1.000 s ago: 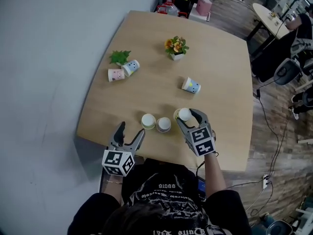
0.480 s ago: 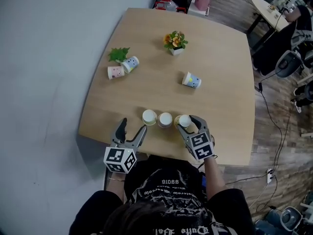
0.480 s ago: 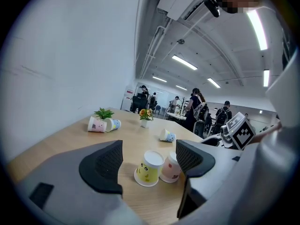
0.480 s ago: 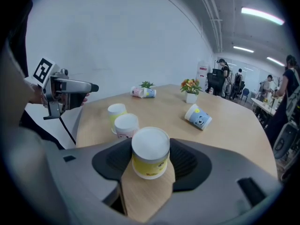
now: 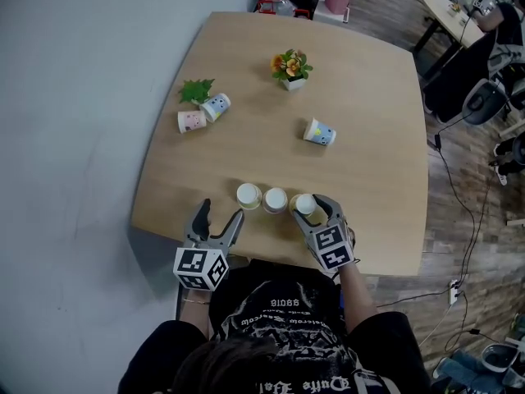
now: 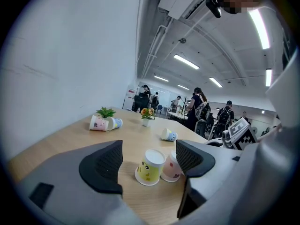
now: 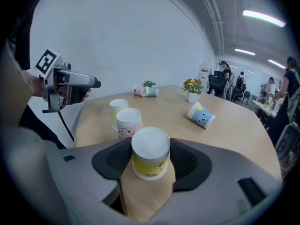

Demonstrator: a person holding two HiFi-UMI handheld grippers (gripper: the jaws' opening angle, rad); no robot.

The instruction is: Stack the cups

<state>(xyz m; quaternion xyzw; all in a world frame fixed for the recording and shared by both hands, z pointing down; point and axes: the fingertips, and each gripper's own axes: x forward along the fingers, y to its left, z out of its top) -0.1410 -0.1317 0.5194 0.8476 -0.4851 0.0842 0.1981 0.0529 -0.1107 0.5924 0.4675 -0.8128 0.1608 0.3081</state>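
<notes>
- head view: cups are seen upside down in a row near the front edge of the table [image 5: 369, 138]: end yellow cup [image 5: 248, 195], pink cup [image 5: 276, 200], gripped yellow cup [image 5: 305, 204]; a blue cup [image 5: 320, 133] is laid on its side further back.
- left gripper view: left gripper [image 6: 149, 144] is held wide, with nothing clasped.
- right gripper view: right gripper [image 7: 150, 144] is clamped on the gripped yellow cup, just beside the pink cup.

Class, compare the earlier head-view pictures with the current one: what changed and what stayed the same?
The right gripper, shut on the upside-down yellow cup, came down toward the table, bringing it into line beside the pink cup. Nothing was let go. The left gripper stayed open and still; the lone blue cup and flower pot kept their places.
</notes>
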